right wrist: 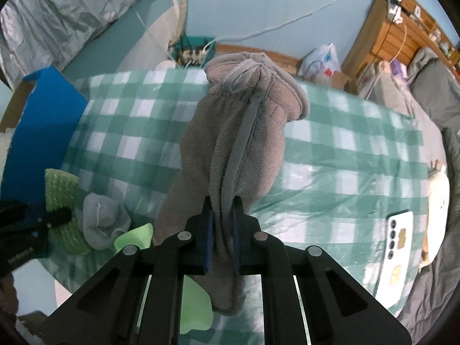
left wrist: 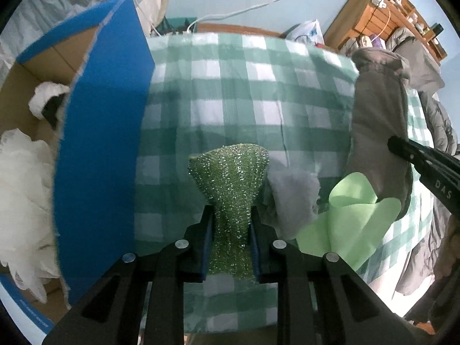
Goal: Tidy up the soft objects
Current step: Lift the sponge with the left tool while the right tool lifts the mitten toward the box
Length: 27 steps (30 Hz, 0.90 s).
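The only legible lettering is "DAS", printed pale on the black right gripper [left wrist: 425, 166] reaching in beside the grey fleece mitten [left wrist: 379, 120]; other print is unreadable.

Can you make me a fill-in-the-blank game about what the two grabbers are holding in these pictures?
1. The left gripper is shut on a sparkly ____ scrubbing cloth.
2. The right gripper pinches a fuzzy ____ mitten.
3. The tablecloth has a green and white ____ pattern.

Missing words: green; grey; checked
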Motion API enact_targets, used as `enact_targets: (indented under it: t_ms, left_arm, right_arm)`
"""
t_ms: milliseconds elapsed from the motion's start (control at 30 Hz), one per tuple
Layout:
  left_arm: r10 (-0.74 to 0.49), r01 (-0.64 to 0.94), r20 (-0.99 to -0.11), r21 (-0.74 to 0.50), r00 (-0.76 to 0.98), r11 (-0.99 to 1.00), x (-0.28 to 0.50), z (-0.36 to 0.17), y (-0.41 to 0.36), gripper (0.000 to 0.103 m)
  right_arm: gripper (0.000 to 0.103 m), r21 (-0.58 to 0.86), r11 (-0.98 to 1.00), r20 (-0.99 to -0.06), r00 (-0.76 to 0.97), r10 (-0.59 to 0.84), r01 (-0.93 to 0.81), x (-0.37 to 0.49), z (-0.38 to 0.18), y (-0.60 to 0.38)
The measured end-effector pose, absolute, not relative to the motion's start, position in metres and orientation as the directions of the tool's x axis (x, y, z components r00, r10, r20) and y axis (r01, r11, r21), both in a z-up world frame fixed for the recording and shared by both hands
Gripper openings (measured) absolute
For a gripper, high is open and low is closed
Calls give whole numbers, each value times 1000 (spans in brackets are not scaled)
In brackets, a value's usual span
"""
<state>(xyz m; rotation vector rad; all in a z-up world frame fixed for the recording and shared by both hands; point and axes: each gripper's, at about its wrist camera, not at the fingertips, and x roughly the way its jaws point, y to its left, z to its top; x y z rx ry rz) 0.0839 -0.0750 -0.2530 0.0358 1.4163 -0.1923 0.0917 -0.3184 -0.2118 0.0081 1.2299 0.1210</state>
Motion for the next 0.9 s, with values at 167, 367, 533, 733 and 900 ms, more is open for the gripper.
enact_targets:
  t_ms: [167,367,533,733,900]
  left_arm:
    - [-130,154,-976,-104,175,983,72,-237,-68,22]
    - [-150,158,-969,-119,197,980,71,-218,-62,22]
    - [-164,170,-960,-126,229,977,71,-192,-54,22]
    - [-174,168,-948,-132,268,977,72,-166,-48,22]
    - [-181,165,-932,-134,313,977,74,-146,-45,22]
  right_arm:
    - [9,22,997,-906,421,50,-72,89,-191,-323]
    - [9,-3,999,-881,473,19,-45,90,-173,-326]
    - [9,14,999,-861,508,27,-30,89,-157,-328]
    - [9,31,999,-847,530,43,-31,85,-141,-324]
    - [9,42,999,-837,544,54,-35,83,-126,-321]
